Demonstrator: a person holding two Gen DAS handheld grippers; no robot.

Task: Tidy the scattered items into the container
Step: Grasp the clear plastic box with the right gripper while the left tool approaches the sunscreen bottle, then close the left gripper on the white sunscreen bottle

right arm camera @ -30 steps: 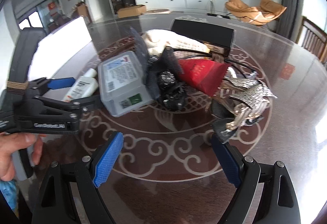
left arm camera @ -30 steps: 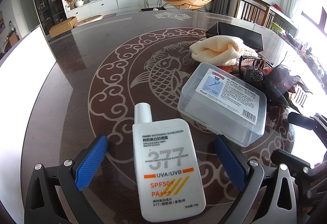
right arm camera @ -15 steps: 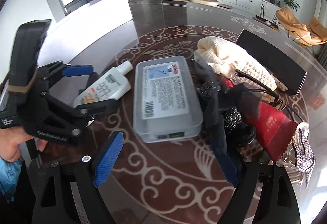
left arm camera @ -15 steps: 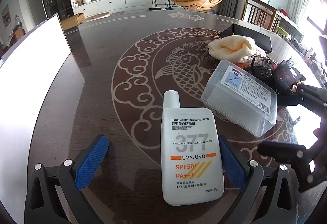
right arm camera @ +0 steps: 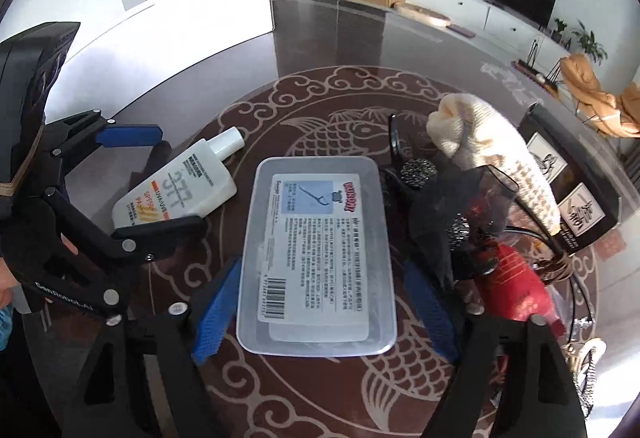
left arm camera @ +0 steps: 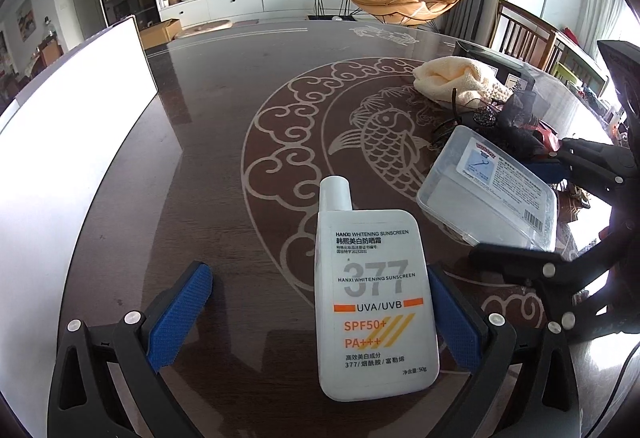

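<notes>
White sunscreen bottle (left arm camera: 374,302) lies flat on the table (left arm camera: 208,142) between my left tongs (left arm camera: 316,314), spread wide, its right edge beside 1 pad. Over on the right view, my right tongs (right arm camera: 324,312) are closing around the clear plastic box (right arm camera: 318,254), pads not yet pressing it.

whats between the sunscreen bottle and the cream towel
The clear plastic box lies between the sunscreen bottle and the cream towel, seen from the right wrist.
</notes>
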